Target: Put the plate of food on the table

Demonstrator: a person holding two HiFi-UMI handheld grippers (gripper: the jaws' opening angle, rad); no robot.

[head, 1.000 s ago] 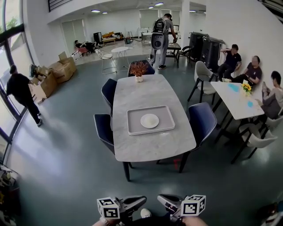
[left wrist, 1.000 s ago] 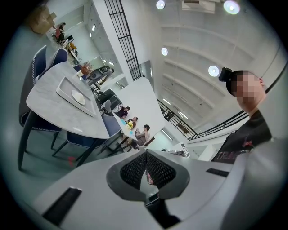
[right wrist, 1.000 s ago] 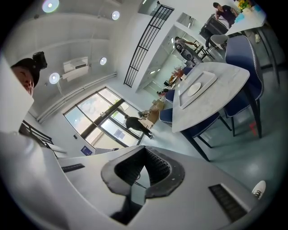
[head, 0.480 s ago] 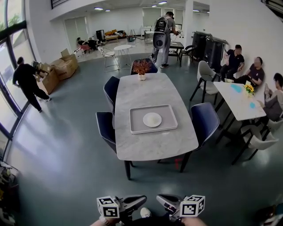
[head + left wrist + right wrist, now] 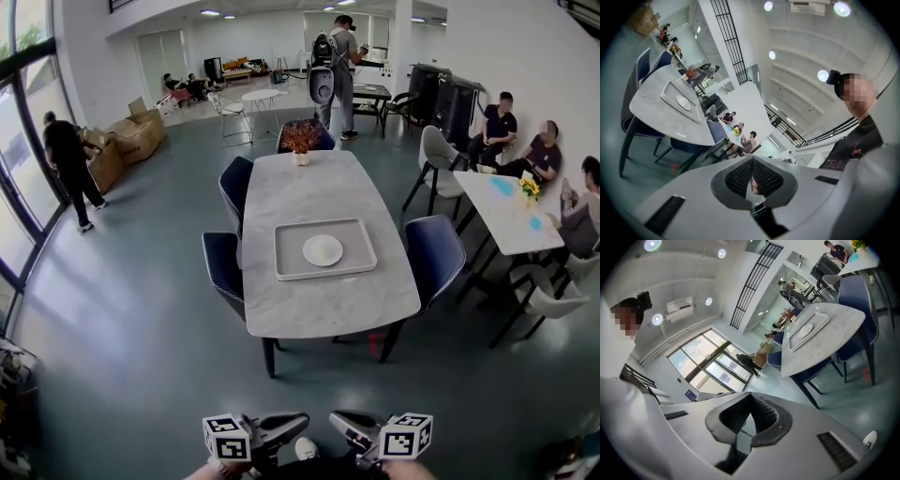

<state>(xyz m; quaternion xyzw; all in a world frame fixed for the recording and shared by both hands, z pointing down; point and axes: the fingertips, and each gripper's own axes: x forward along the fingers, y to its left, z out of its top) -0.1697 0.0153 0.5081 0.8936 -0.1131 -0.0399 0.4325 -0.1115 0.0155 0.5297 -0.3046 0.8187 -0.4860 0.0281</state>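
A white plate (image 5: 322, 250) lies in a pale grey tray (image 5: 291, 258) on the grey marble table (image 5: 319, 305), a few steps ahead of me. I cannot make out any food on the plate from here. My left gripper (image 5: 286, 427) and right gripper (image 5: 349, 424) are held low at the bottom edge of the head view, far short of the table, both shut and empty. The left gripper view shows its jaws (image 5: 751, 161) closed tip to tip, with the table (image 5: 651, 112) and plate (image 5: 683, 102) far off. The right gripper's jaws (image 5: 750, 397) also meet, with the plate (image 5: 805, 331) in the distance.
Dark blue chairs (image 5: 223, 267) (image 5: 433, 255) stand at the table's sides. A vase of dried flowers (image 5: 301, 142) sits at its far end. People sit at a white table (image 5: 506, 216) on the right. A person with a backpack (image 5: 333, 70) stands beyond, and another walks by the left windows (image 5: 70, 164).
The table has drawn slightly closer and more central in the head view. The person by the left windows has walked further away. Both grippers stay low and shut.
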